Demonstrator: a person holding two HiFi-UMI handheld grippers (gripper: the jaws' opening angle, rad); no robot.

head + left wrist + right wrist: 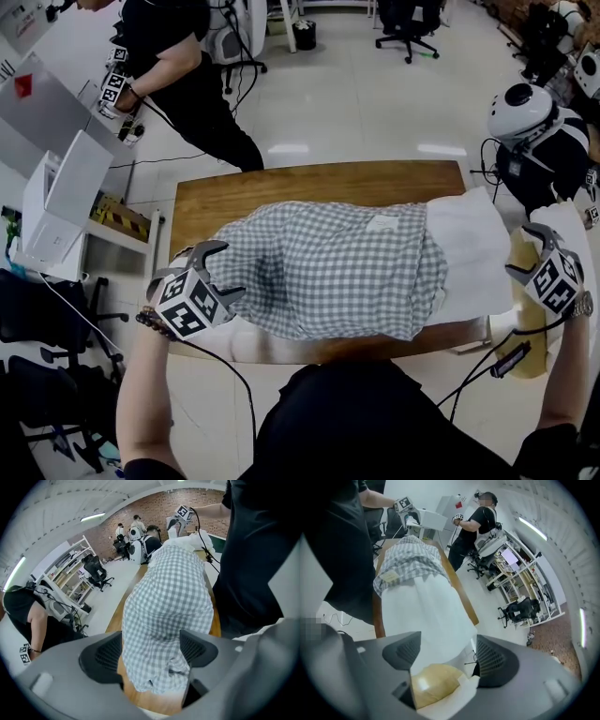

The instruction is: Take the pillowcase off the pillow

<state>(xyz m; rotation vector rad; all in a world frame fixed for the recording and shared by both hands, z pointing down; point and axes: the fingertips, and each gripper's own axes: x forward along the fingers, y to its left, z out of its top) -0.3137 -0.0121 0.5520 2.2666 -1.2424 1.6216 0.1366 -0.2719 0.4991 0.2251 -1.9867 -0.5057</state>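
both stand wide, unclamped: left gripper (222,272) at nine o'clock of the pillowcase (328,272), right gripper (525,251) at three, by the pillow (469,248).

One pillow (469,248), one pillowcase (328,272), one table (309,183).
There were two grippers, the left gripper (228,270) and the right gripper (525,251), each with two jaws, and two other people in the head view: a person on the left (178,66) and a helmeted person (534,141) on the right.

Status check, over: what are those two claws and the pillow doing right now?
Left gripper open, right gripper open. Pillowcase partly off pillow. Nothing in the way.
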